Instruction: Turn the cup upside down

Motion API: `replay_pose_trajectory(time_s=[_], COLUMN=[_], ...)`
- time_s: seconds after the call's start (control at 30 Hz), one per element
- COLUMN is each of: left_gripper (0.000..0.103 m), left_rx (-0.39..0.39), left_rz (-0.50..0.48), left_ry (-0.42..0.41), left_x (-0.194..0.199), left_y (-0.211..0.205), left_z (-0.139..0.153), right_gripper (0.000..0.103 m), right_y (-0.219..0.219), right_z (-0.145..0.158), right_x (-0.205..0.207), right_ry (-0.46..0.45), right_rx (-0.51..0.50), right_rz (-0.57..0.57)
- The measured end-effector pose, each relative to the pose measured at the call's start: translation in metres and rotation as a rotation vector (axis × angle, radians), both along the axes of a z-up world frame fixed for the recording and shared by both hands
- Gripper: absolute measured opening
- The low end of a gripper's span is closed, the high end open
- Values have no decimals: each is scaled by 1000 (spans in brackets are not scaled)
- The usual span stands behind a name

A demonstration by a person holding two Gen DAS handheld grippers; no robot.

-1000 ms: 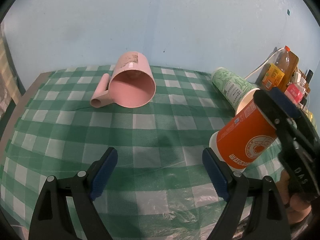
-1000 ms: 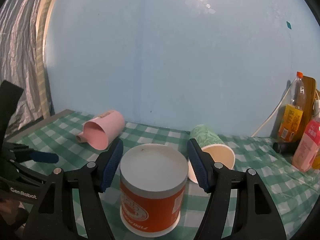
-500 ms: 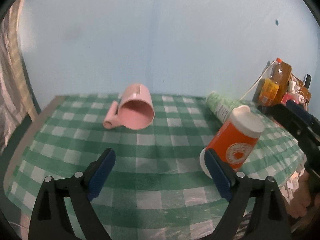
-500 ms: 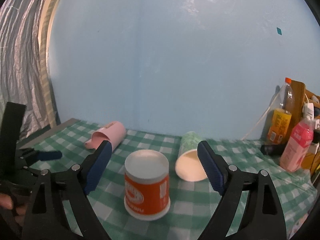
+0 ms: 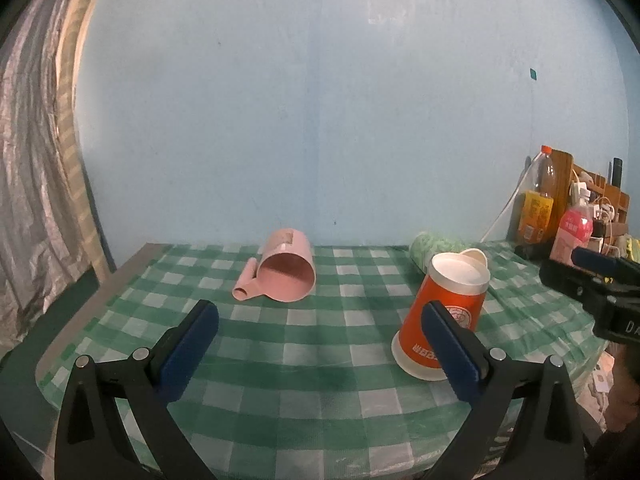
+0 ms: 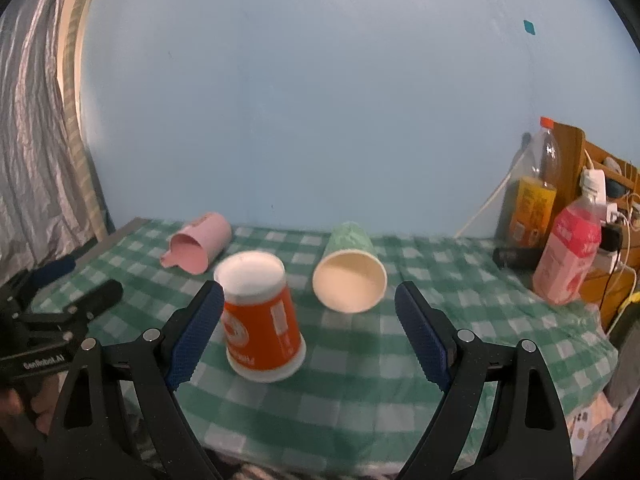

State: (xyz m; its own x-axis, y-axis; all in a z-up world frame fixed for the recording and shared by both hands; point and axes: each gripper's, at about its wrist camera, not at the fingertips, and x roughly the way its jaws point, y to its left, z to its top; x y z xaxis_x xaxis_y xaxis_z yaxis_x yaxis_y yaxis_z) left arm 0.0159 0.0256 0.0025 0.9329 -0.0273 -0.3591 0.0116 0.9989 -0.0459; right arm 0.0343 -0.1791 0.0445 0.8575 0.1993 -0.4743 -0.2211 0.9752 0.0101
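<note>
An orange paper cup (image 5: 440, 320) stands upside down, rim on the green checked tablecloth (image 5: 320, 344); it also shows in the right wrist view (image 6: 260, 320). A pink mug (image 5: 286, 276) lies on its side at the back left, and shows in the right wrist view (image 6: 200, 246). A green paper cup (image 6: 352, 268) lies on its side, mouth toward me; in the left wrist view (image 5: 436, 246) it lies behind the orange cup. My left gripper (image 5: 320, 348) is open and empty, near the table's front. My right gripper (image 6: 310, 336) is open and empty, drawn back from the orange cup.
Bottles stand at the right: an orange drink bottle (image 6: 532, 196) and a pink bottle (image 6: 568, 256), beside a wooden rack with plugs and cables (image 6: 604, 184). A blue wall lies behind the table. A silver curtain (image 6: 36, 152) hangs at the left.
My right gripper has let go of the orange cup, opened wide and pulled back. The cup now stands rim down on the cloth. My left gripper has also drawn back.
</note>
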Motion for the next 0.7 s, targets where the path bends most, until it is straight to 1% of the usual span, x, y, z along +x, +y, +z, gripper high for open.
replay_pose_trajectory(time_s=[0.13, 0.47, 0.7], left_gripper=[103, 103, 103], left_rx=[-9, 26, 34], left_rz=[4, 10, -5], left_ry=[-26, -73, -65], left_x=[-9, -25, -25], left_y=[-3, -12, -17], left_z=[-2, -6, -12], right_gripper=[87, 87, 87], right_y=[-5, -13, -14], right_z=[-5, -16, -17], right_x=[-4, -14, -14], right_ry=[15, 31, 39], right_rx=[13, 9, 18], right_rz=[6, 6, 0])
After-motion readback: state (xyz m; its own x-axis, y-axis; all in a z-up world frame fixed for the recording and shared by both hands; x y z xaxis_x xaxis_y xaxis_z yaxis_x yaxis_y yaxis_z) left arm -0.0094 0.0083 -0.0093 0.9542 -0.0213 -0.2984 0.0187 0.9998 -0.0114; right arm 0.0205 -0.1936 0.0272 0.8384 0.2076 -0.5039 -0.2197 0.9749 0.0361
